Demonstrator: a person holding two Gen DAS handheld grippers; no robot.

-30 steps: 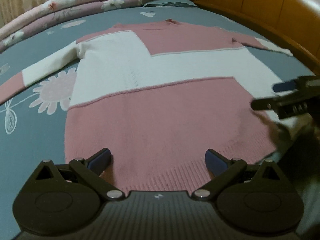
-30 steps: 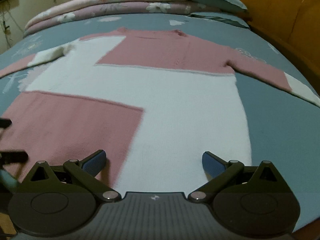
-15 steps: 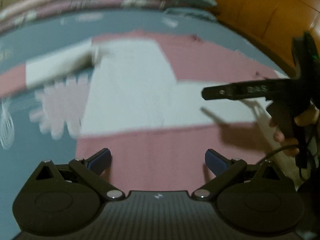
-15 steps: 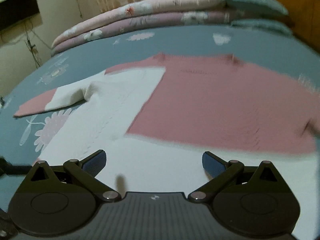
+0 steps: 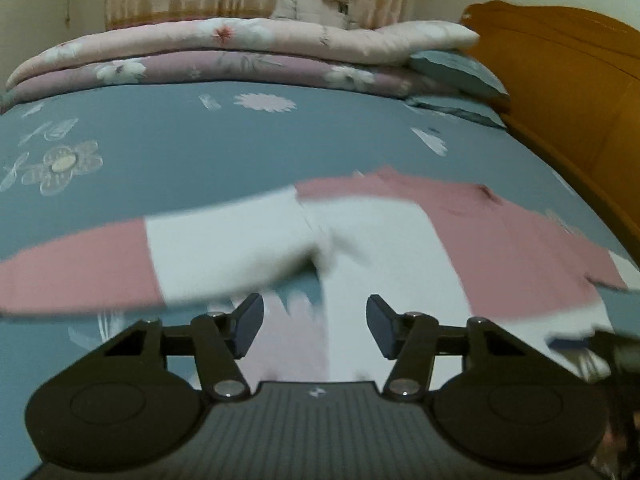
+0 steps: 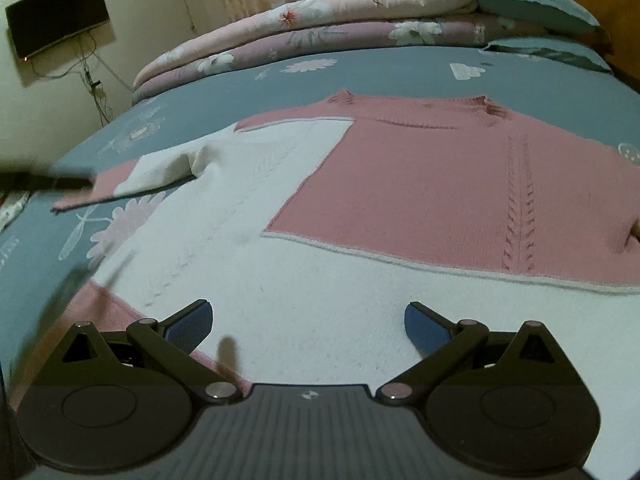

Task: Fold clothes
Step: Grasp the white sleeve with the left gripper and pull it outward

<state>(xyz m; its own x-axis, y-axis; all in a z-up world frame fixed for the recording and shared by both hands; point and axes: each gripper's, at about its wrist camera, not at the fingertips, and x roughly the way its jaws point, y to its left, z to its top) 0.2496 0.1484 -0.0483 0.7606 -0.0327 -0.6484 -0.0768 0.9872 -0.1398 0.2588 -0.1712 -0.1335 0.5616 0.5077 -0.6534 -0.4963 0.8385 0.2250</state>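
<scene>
Sleeve-folding begins: our left gripper [image 5: 315, 322], jaws just closing, half-open and empty, nears the sweater [image 6: 360, 216] sleeve [image 5: 168, 256]; right gripper [image 6: 308, 326] gapes empty. Next we pinch it.

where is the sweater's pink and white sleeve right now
In the left wrist view, the pink and white knitted sleeve stretches leftward across the grey-blue floral bedsheet, just beyond the left gripper.

quilts [image 5: 240, 52] folded at bed's far edge | pillows [image 6: 536, 4] by wooden headboard [image 5: 560, 80] | wall screen [image 6: 56, 14]
</scene>
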